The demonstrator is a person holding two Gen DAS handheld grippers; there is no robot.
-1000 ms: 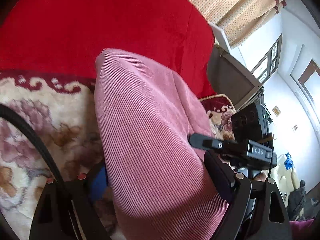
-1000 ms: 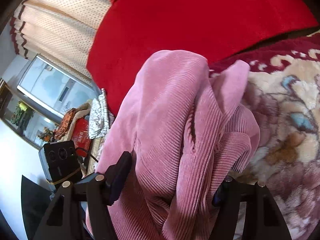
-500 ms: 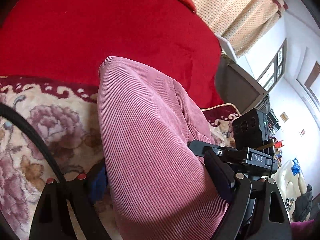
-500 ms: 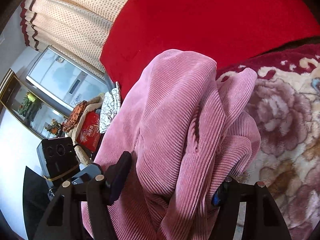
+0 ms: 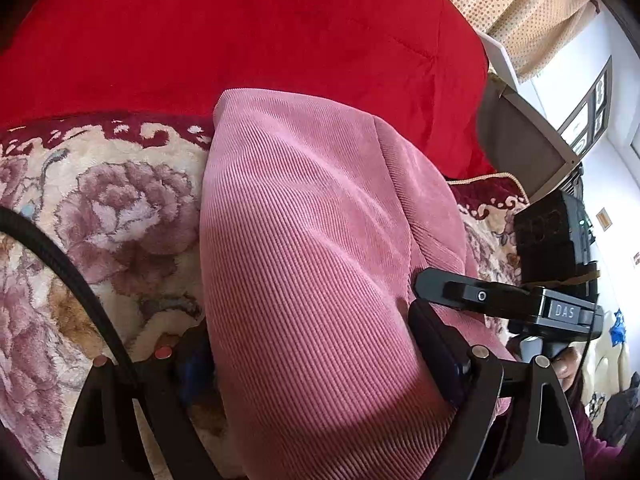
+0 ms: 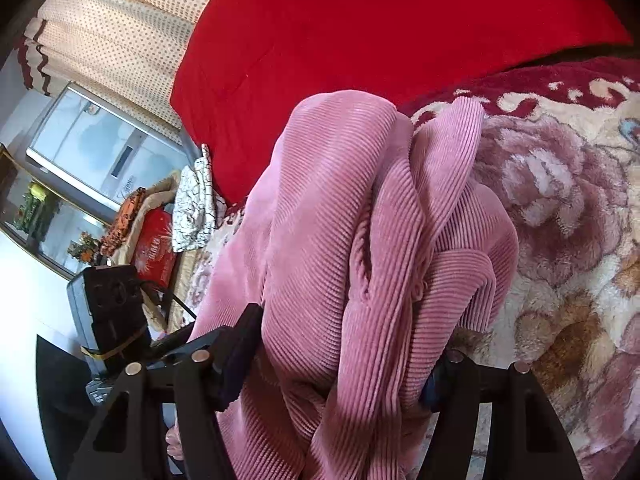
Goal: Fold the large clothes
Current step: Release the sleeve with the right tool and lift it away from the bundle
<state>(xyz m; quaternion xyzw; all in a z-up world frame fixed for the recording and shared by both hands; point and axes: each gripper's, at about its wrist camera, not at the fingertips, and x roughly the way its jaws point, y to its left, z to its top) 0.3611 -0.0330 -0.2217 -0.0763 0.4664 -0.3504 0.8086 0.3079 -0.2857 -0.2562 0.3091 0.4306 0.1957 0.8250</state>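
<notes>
Both my left tongs (image 5: 316, 364) and right tongs (image 6: 340, 352) are clenched on the bunched pink garment (image 5: 304, 264) above the flowered blanket (image 5: 100, 208); folds exist, I judge, but laying flat remains.

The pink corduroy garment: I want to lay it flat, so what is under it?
Under the pink corduroy garment lies the floral plush blanket, with a red cover behind. What is directly beneath the cloth is hidden.
</notes>
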